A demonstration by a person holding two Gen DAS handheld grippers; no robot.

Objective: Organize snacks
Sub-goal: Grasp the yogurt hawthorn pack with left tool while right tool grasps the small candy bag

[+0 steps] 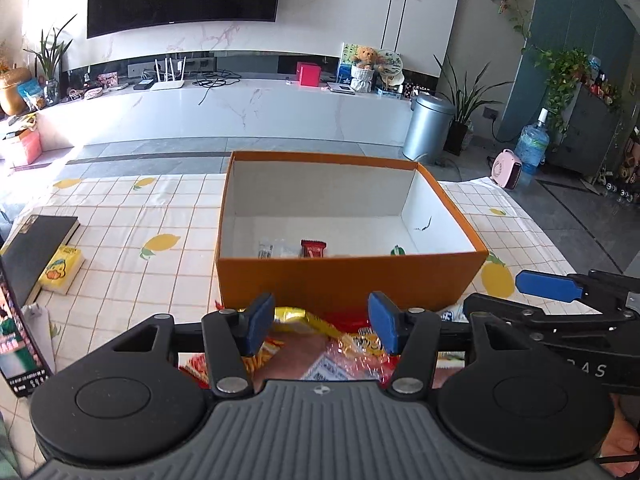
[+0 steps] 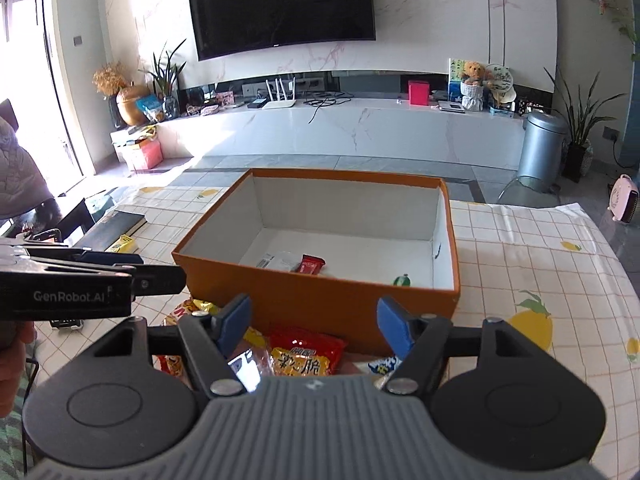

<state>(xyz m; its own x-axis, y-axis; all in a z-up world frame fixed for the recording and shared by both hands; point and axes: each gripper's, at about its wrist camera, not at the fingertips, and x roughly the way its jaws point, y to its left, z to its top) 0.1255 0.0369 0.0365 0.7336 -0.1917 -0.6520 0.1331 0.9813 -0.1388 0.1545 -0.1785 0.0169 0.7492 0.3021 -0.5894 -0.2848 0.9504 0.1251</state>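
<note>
Both claws apart, holding nothing: left claw (image 1: 322, 326) and right claw (image 2: 314, 326) hover side by side over the snack pile (image 2: 306, 354) on the surface (image 1: 120, 240), just in front of the orange box (image 1: 348, 280). Box is open-top w/ a red packet (image 2: 311, 265), a clear wrapper (image 2: 282, 261) and a small green item (image 2: 402, 280) on its floor. Black book (image 1: 36, 248) and yellow pack (image 1: 62, 270) sit well left of the box.

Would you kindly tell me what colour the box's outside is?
The box is orange outside and white inside, clearest in the right wrist view.
</note>
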